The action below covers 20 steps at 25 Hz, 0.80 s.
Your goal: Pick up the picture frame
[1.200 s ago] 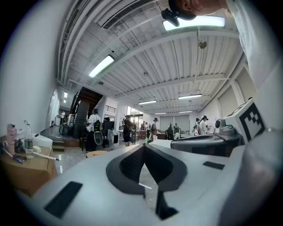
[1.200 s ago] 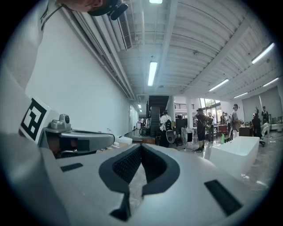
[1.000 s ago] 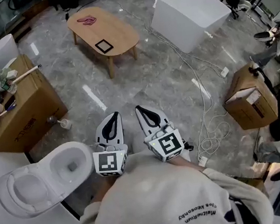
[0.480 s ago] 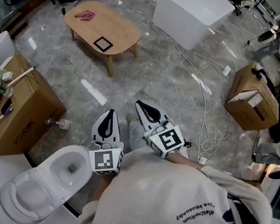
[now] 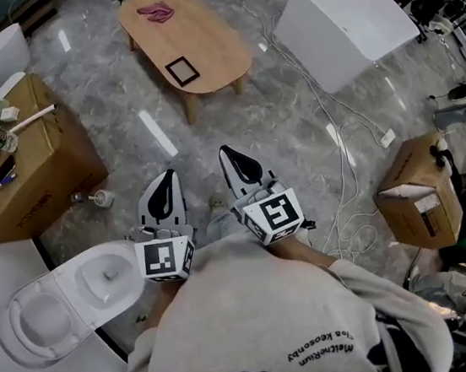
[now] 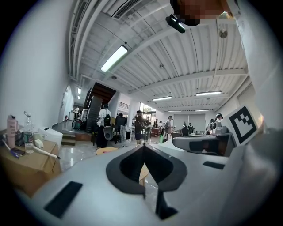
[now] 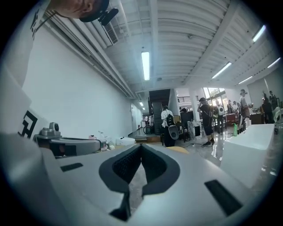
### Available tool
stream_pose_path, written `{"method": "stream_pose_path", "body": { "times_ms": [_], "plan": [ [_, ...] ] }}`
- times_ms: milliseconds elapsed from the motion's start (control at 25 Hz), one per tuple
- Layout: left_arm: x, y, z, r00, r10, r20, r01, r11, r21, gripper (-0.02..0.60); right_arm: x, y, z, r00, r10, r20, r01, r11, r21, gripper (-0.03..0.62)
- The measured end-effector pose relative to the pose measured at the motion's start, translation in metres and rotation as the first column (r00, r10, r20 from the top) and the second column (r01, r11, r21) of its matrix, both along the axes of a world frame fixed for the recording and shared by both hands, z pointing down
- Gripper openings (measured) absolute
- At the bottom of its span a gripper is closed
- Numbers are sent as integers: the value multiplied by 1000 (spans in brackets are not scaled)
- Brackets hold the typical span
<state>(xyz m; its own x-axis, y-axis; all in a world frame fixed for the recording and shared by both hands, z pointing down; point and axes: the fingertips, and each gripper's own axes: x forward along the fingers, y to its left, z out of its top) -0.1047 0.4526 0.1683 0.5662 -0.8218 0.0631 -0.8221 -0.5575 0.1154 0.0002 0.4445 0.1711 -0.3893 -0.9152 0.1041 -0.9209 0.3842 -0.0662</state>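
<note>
one wide grey stone floor [image 5: 286,140] is lying under us. on it an oval wooden table [image 5: 206,44] is standing at top centre, w/ a white cabinet [image 5: 348,25] to its right & a cardboard box [image 5: 40,176] well off to its left. we're holding both grippers side by side, well apart from the table. left gripper [image 5: 166,181] & right gripper [image 5: 231,157] are both sitting clenched, nothing btwn the jaws. the picture frame [image 5: 182,71], small & black, is lying flat on the tabletop toward the end nearer us; a pink cloth [image 5: 157,11] is resting at the far end.
</note>
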Motion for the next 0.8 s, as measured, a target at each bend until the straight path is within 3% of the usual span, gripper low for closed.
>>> {"method": "stream_pose_path", "body": {
  "times_ms": [360, 800],
  "plan": [
    [30, -67, 3, 996, -83, 24, 83, 997, -4, 9, 33, -80, 6, 996, -79, 29, 79, 997, -5, 8],
    [32, -92, 8, 987, -153, 44, 154, 988, -24, 9, 49, -112, 16, 992, -106, 66, 108, 994, -33, 8]
  ]
}}
